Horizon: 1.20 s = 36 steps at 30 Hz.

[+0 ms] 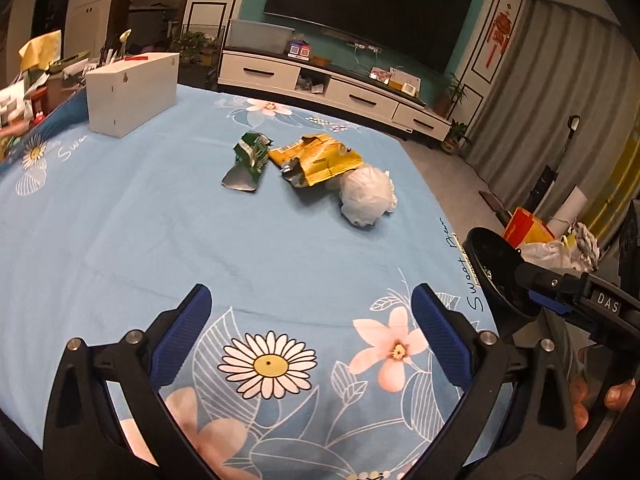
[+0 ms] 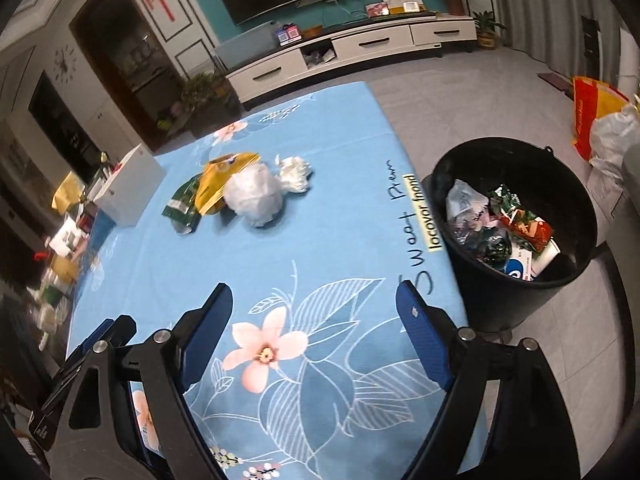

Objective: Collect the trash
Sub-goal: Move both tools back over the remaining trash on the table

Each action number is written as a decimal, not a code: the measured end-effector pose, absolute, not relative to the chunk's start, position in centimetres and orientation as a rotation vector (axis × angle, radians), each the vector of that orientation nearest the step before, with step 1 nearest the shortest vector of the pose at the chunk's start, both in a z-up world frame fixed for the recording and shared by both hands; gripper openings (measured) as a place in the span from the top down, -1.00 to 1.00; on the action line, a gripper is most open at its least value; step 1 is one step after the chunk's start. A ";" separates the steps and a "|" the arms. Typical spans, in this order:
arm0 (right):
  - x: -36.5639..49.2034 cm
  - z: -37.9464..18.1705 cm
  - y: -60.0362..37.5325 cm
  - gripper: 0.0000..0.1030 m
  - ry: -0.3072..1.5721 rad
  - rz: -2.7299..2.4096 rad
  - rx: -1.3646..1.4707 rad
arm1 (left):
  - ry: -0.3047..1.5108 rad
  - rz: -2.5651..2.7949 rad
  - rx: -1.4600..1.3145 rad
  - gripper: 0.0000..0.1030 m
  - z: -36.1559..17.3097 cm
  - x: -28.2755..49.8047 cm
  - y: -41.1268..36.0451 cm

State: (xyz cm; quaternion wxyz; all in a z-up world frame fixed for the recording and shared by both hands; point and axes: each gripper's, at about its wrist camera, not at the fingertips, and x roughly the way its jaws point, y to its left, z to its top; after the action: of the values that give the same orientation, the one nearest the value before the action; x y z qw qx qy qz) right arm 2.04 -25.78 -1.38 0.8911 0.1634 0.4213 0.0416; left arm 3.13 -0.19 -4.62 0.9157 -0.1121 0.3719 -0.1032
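Observation:
On the blue flowered tablecloth lie a crumpled green wrapper, a torn yellow wrapper and a white plastic ball. In the right wrist view they are the green wrapper, yellow wrapper, plastic ball and a small white paper wad behind it. A black trash bin with wrappers inside stands on the floor by the table's right edge. My left gripper is open and empty above the near cloth. My right gripper is open and empty too.
A white box stands at the far left of the table, with clutter beyond it. Bags lie on the floor past the bin. A TV cabinet lines the far wall. The right gripper's body shows beside the bin.

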 end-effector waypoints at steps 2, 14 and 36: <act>2.2 -1.5 -25.4 -0.60 0.880 0.086 0.331 | 0.772 -0.213 -0.242 -0.94 -5.0 3.2 0.2; 4.7 -3.2 -24.8 -0.60 0.919 0.094 0.325 | 0.811 -0.232 -0.303 -0.94 -6.9 5.7 0.6; 14.1 -5.6 -29.1 -0.60 0.901 0.126 0.498 | 0.847 -0.348 -0.326 -0.93 -8.9 19.0 -8.4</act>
State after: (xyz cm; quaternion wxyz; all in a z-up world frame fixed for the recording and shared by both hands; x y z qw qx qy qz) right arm 14.10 -29.14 -5.61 0.8685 0.2378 0.4307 0.0604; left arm 18.96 -8.39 -8.89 0.8841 -0.1569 0.4072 -0.1671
